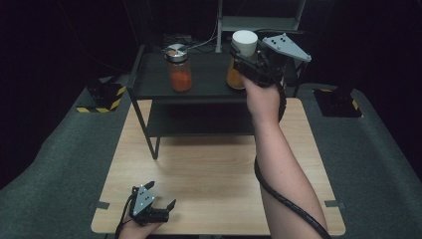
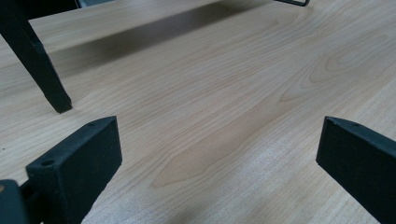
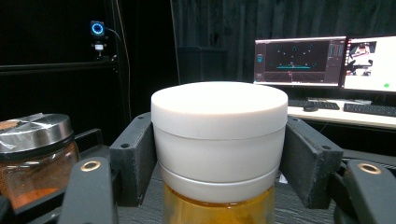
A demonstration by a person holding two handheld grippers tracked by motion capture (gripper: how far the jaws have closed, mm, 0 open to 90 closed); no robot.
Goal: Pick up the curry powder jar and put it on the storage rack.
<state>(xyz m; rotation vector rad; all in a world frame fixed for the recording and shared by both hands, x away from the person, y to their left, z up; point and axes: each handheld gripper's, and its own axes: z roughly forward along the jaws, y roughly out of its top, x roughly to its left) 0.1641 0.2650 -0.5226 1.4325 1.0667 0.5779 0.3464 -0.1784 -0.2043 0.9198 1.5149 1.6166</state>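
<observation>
closest to the lens in the right gripper view, the white-lidded jar (image 3: 219, 140) sits clamped between my right gripper's (image 3: 219, 154) two black jaws, both pads pressed against the sides of its white lid. i have hold of it by the lid alone. the jar stands upright, its long axis vertical, lid up, amber-yellow contents showing below the lid. from the high view my right gripper (image 1: 249, 62) holds this jar (image 1: 243, 55) at the right end of the black shelf (image 1: 149, 84), over its top deck; whether the base rests on the deck i cannot tell.

beside it, toward the left of the same deck, stands a metal-lidded jar (image 1: 179, 69) of orange-red powder, also upright, well apart from mine. in the right gripper view it (image 3: 35, 154) shows at the left edge.

i count two jars, one shelf, two grippers, and two monitors (image 3: 299, 60) glowing on a desk in the background.

my left gripper (image 1: 154, 201) rests low near the front left corner of the wooden table (image 1: 209, 169), jaws spread wide with nothing between them; the left gripper view looks out over bare wood (image 2: 224, 107) and one black shelf leg (image 2: 35, 60).
</observation>
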